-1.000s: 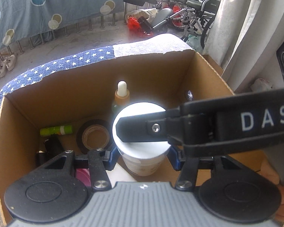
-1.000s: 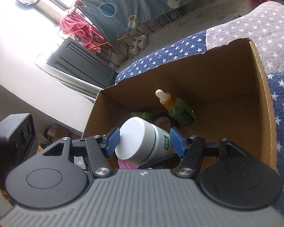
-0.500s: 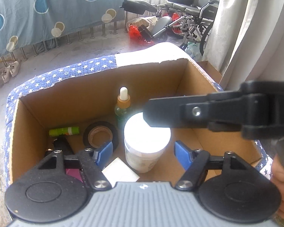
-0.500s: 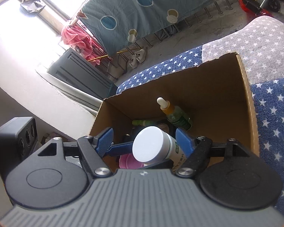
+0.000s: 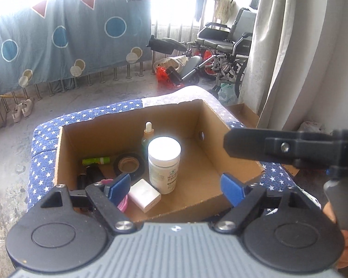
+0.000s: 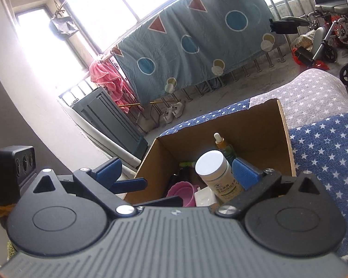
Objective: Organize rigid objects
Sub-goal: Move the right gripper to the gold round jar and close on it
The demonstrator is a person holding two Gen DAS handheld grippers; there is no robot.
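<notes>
While both tools hang above the near rim of the cardboard box, the white-capped bottle stands upright on the box floor, roughly in the middle, touching neither of them. The left hand-held gripper has its blue pads spread wide and still parting, with nothing pressed between them; the right hand-held gripper is likewise opening, jaws far apart, the bottle only seen beyond them. To the bottle's left lie a roll of dark tape and a green tube; a dropper bottle stands just behind it, a small white block and a pink cup crowd the near side. The box's right half, out to the right wall, is bare cardboard. The box sits on a star-patterned blue cover, its near wall cut lower toward the right corner.
</notes>
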